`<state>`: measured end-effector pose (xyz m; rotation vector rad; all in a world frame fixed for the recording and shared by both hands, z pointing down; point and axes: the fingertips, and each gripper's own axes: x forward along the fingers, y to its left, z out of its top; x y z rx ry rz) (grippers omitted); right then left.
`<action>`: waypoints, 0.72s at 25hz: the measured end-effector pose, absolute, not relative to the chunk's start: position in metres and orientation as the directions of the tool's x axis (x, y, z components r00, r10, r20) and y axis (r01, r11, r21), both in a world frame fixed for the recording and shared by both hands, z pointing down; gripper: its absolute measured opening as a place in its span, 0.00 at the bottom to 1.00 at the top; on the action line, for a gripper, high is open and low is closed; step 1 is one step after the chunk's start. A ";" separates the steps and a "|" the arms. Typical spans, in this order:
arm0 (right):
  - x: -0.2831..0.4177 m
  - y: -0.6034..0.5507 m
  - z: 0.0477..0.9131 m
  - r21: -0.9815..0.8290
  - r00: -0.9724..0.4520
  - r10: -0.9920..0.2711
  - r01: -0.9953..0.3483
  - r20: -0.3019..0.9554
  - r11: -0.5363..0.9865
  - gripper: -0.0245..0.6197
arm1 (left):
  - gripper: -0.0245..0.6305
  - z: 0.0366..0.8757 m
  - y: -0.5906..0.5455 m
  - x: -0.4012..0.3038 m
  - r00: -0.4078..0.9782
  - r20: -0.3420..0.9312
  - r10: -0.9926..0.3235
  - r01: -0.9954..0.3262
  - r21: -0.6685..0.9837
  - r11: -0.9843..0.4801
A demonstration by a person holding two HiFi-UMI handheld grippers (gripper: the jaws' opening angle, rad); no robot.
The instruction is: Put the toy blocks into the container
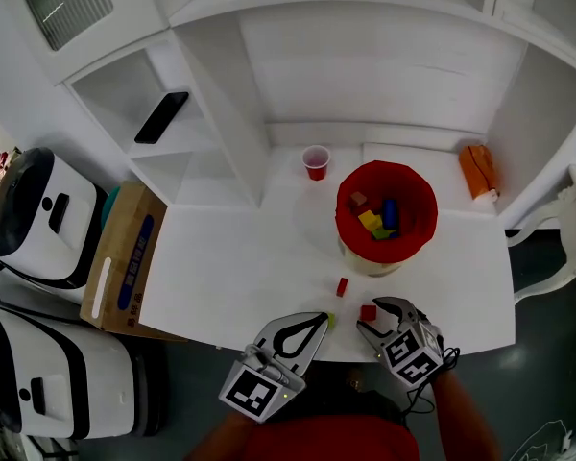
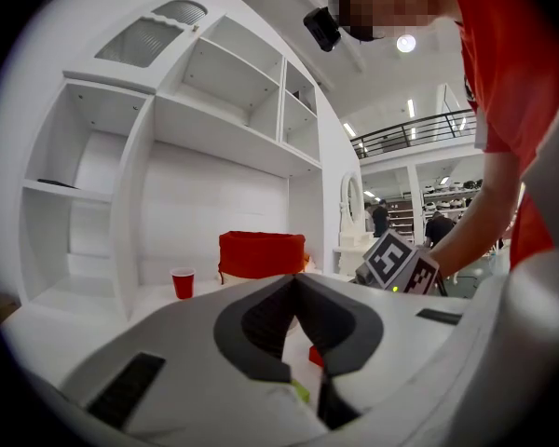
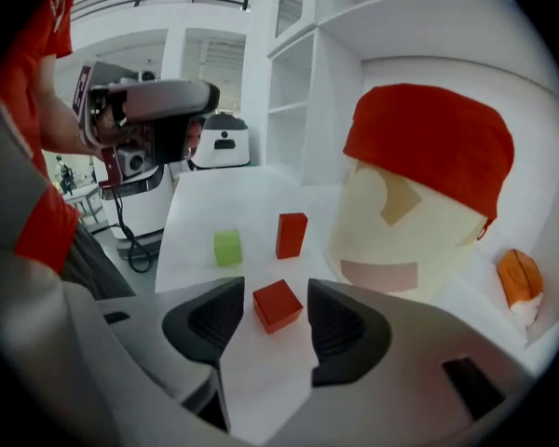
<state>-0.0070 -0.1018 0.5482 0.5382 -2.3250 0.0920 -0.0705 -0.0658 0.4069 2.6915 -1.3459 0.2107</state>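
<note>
right claw (image 3: 275, 294) wide open round the red cube (image 3: 278, 305) near the container (image 3: 391, 222), I'd square up, pinch flat faces. left claw (image 2: 296, 291) shut, empty.

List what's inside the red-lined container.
Inside the container: a dark red block, a yellow block, a blue block, a green block. Anything beneath them, or behind the near rim, is hidden.

White shelving (image 1: 221, 94) rises behind a white table (image 1: 230, 277) above dark floor (image 1: 187, 377).
</note>
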 end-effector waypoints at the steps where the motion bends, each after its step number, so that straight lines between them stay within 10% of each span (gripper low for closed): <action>1: -0.007 -0.103 0.554 0.098 -0.626 -0.345 -0.394 0.700 0.914 0.41 | 0.07 0.407 -0.066 -0.072 0.592 0.182 -0.785 -0.803 0.052 -0.594; 10: -0.007 -0.099 0.562 0.080 -0.641 -0.324 -0.380 0.696 0.922 0.35 | 0.07 0.406 -0.078 -0.085 0.575 0.186 -0.796 -0.815 0.046 -0.578; 18: 0.003 -0.113 0.419 -0.070 -0.802 -0.501 -0.549 0.326 0.833 0.35 | 0.07 0.409 -0.083 -0.087 0.579 0.195 -0.792 -0.812 0.044 -0.582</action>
